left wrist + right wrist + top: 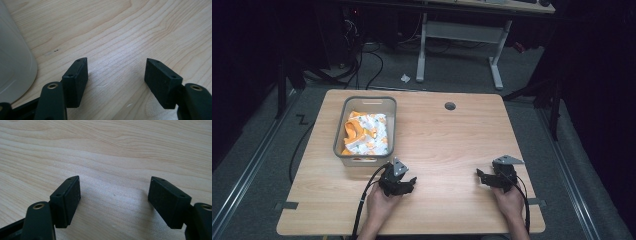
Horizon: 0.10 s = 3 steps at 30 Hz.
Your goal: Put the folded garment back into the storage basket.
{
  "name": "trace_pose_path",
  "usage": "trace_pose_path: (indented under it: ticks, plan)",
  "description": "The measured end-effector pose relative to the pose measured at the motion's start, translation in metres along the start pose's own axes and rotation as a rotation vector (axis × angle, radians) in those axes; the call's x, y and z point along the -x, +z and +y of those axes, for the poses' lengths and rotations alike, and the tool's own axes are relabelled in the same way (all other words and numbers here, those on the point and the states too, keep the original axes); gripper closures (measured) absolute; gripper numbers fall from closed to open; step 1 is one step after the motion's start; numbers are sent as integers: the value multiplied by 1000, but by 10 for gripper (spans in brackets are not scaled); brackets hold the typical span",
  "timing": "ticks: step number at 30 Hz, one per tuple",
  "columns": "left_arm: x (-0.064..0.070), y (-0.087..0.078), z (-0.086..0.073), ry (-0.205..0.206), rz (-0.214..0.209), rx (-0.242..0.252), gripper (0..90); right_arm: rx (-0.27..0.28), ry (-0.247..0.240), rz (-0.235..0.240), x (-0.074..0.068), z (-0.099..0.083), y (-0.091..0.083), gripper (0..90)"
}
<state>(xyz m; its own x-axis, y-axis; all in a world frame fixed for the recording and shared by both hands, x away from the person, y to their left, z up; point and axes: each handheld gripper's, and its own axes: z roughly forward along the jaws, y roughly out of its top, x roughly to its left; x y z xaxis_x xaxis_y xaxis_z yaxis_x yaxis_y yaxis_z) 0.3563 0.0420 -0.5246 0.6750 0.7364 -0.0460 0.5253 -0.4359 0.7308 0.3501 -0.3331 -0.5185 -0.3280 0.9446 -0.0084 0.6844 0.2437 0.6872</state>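
Your left claw sits low over the table with its jaws spread apart and nothing between them; in the left gripper view the same claw has bare wood grain showing in the gap. Its tips point to your right, toward the other claw. Just behind and to the left of it stands the grey bin, the nearest thing to either claw: its near wall is close to the back of the left claw but not touching it, and in the left gripper view the bin's rounded pale corner shows just off the left-hand jaw. Inside the bin lies a crumpled white and orange cloth, bunched toward the middle and near end, well within the walls.

Your right claw is well apart from the left one, on the other side of the near table edge, with its tips turned back toward the left claw. Its jaws are also wide apart and hold nothing; in the right gripper view that claw rests close over plain wood. Both your hands grip the claws from the near side, and a black cable runs back from the left claw along your forearm. Far beyond both claws, a small round hole sits in the tabletop near its far edge.
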Motion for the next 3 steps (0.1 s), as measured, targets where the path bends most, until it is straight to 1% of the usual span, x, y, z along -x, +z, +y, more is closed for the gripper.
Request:
trace_pose_path:
  ticks: [3]
  plan:
    - [0,0,0,1,-2,1,349,0,0,0,0,0,0,264]
